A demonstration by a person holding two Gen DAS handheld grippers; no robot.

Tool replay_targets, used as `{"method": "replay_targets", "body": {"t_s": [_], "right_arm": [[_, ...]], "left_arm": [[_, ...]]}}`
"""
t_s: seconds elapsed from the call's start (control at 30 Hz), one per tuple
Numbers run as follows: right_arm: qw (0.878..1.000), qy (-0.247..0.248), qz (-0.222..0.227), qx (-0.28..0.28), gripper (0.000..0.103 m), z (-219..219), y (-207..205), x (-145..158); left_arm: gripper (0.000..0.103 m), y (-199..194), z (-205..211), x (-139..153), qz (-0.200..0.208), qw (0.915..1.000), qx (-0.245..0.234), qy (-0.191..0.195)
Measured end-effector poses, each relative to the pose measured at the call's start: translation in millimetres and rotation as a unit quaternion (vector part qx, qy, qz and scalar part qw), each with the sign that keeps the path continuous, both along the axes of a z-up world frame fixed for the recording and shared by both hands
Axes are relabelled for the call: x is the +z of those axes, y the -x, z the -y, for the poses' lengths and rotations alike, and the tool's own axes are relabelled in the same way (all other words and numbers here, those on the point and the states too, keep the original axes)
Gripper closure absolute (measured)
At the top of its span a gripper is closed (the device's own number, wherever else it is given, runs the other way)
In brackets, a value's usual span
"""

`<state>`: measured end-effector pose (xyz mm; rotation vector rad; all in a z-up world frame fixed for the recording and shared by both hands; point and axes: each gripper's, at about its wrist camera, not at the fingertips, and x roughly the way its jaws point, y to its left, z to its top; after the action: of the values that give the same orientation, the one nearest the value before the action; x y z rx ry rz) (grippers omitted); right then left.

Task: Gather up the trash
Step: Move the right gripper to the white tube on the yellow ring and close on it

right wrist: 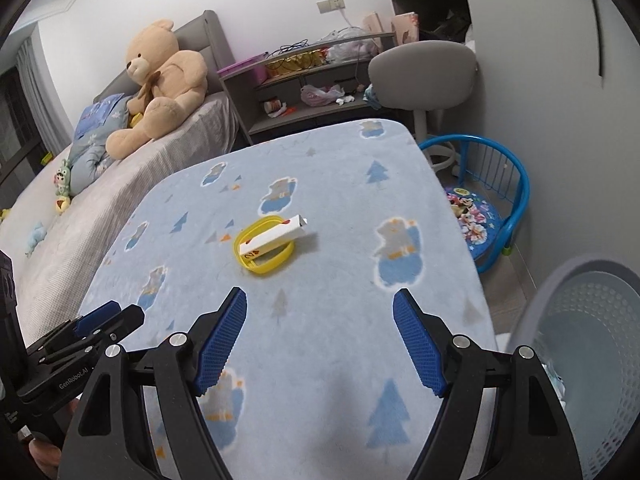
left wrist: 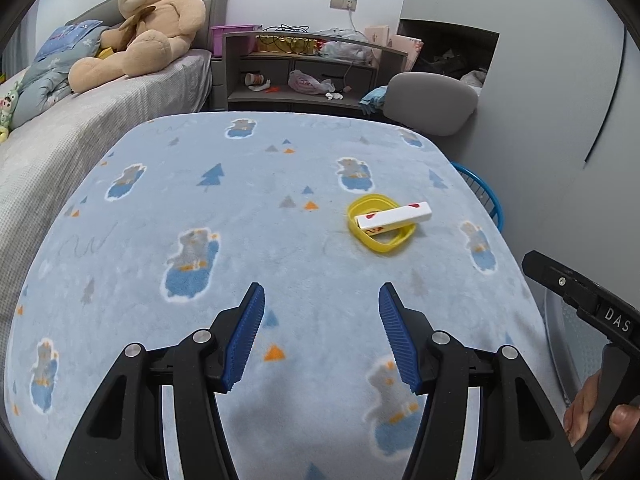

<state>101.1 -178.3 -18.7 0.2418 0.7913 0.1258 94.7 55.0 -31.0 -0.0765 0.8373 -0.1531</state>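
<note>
A yellow plastic lid [left wrist: 382,240] [right wrist: 266,266] lies on the blue patterned blanket [left wrist: 240,208] [right wrist: 340,208] over the table. A white carton with red marks [left wrist: 394,217] [right wrist: 274,236] rests across the lid. My left gripper [left wrist: 322,300] hovers over the blanket short of the lid, open and empty. My right gripper [right wrist: 320,304] stands open and empty too, nearer than the lid and to its right. The left gripper [right wrist: 116,314] shows from the side at the left edge of the right wrist view. A grey perforated bin [right wrist: 580,344] stands beside the table at the right.
A bed [left wrist: 80,132] with a big teddy bear [left wrist: 148,24] [right wrist: 160,80] flanks the table's left. Behind are a cluttered shelf unit [left wrist: 304,72], a grey swivel chair [right wrist: 424,68] and a small blue child's chair [right wrist: 496,208]. A hand [left wrist: 588,408] holds the right tool.
</note>
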Motion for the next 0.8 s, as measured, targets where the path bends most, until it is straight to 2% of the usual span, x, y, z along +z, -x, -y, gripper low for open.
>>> {"method": "replay_targets", "body": {"t_s": [0.47,0.8], "right_arm": [[0.999,0.009,-0.024,0.026,0.029,-25.8,-59.9,-23.8],[0.998,-0.015,-0.055,0.037,0.029,-37.5,-102.8,-47.9]], "left_arm": [[0.046,-45.2,-14.0,-23.0,-0.01,0.9998,0.017,-0.003],[0.046,-58.5,-17.7,-39.1,-0.028,0.9994,0.022,0.002]]}}
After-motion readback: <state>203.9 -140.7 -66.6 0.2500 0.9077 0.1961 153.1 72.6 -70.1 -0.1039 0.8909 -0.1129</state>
